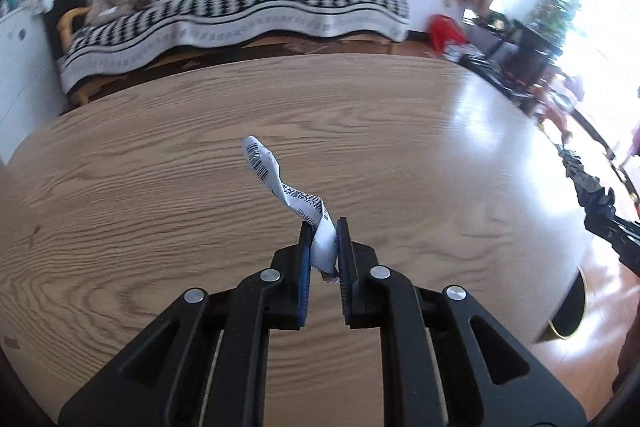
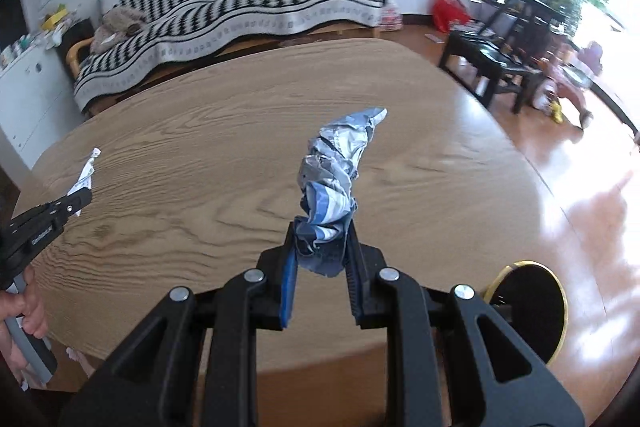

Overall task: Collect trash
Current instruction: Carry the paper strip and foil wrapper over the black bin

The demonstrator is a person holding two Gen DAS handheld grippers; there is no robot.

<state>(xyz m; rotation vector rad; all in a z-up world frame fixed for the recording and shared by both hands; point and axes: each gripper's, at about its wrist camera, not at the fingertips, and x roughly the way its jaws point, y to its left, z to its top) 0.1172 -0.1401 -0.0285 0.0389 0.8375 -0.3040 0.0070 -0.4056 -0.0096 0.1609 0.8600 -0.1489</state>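
Trash: white paper strip (image 1: 288,187) clamped in left gripper (image 1: 324,247), crumpled foil wrapper (image 2: 336,179) clamped in right gripper (image 2: 322,247), above table (image 2: 200,147); both likely light, soft, best pinched low.

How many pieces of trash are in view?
2. A white wrapper in the left gripper; a blue-silver wrapper in the right gripper. None visible on the table.

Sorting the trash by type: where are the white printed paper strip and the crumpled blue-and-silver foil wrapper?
White printed paper strip (image 1: 298,201), left wrist view, its twisted middle.
Crumpled blue-and-silver foil wrapper (image 2: 334,171), right wrist view, its silvery middle.
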